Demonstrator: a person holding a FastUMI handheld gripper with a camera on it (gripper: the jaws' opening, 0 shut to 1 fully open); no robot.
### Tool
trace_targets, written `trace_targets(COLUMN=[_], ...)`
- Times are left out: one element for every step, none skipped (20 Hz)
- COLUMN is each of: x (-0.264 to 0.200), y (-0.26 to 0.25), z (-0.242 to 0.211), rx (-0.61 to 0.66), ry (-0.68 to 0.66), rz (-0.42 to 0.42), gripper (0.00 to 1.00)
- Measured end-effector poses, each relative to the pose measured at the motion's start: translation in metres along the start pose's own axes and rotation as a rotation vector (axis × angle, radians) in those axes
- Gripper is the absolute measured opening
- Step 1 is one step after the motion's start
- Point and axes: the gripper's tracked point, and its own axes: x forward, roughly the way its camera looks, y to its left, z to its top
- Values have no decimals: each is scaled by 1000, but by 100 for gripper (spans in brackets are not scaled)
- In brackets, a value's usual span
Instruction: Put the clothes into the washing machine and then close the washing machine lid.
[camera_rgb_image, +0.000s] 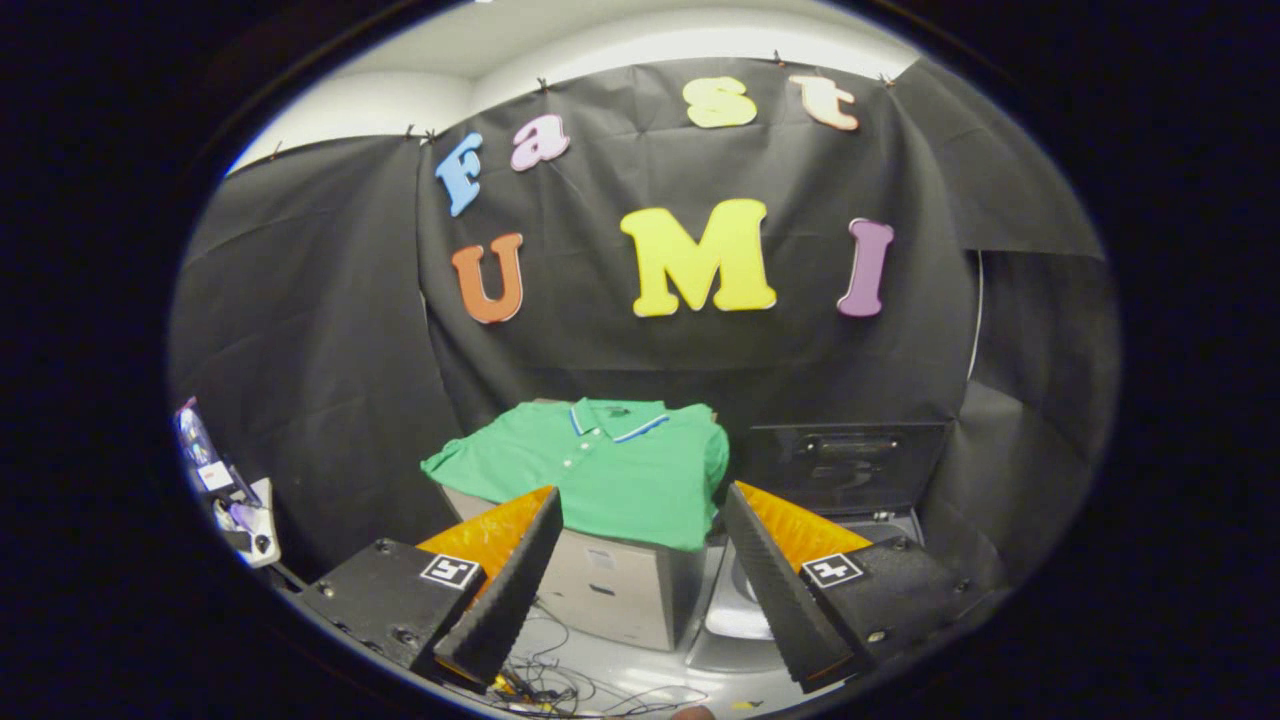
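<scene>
- the tool (640, 600) is spread wide, nothing between its fingers.
- a green polo shirt (590, 470) lies folded on a box (610, 590) just beyond them.
- the washing machine (835, 480) stands beside the box, lid raised, its tub partly hidden behind one finger.

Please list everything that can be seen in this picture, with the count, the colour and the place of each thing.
polo shirt: one, green with a striped collar, folded on top of the box, beyond the fingers.
box: one, grey, under the shirt, ahead between the fingers.
washing machine: one, light grey top, beside the box, just ahead of one finger.
washing machine lid: one, dark, raised upright behind the opening.
cables: several, thin, dark and yellow, on the surface between the fingers.
gripper: one, fingers open wide, touching nothing, the shirt beyond them.
</scene>
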Motion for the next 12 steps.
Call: trace_targets(x=[9,17,25,34,43,52,62,71,82,92,101,109], y=[8,19,30,42,51,62,70,78,82,86,85,84], z=[6,9,13,16,17,18,19,19,20,19,17,13], rx=[-7,-5,-5,-4,3,12,20,23,28,23,18,1], ry=[17,32,51,76,109,143,180,213,246,283,322,368], rz=[-9,-12,-9,-6,3,13,15,21,15,6,-17,-42], gripper=[100,100,100,100,100,100,100,100,100,100,100,100])
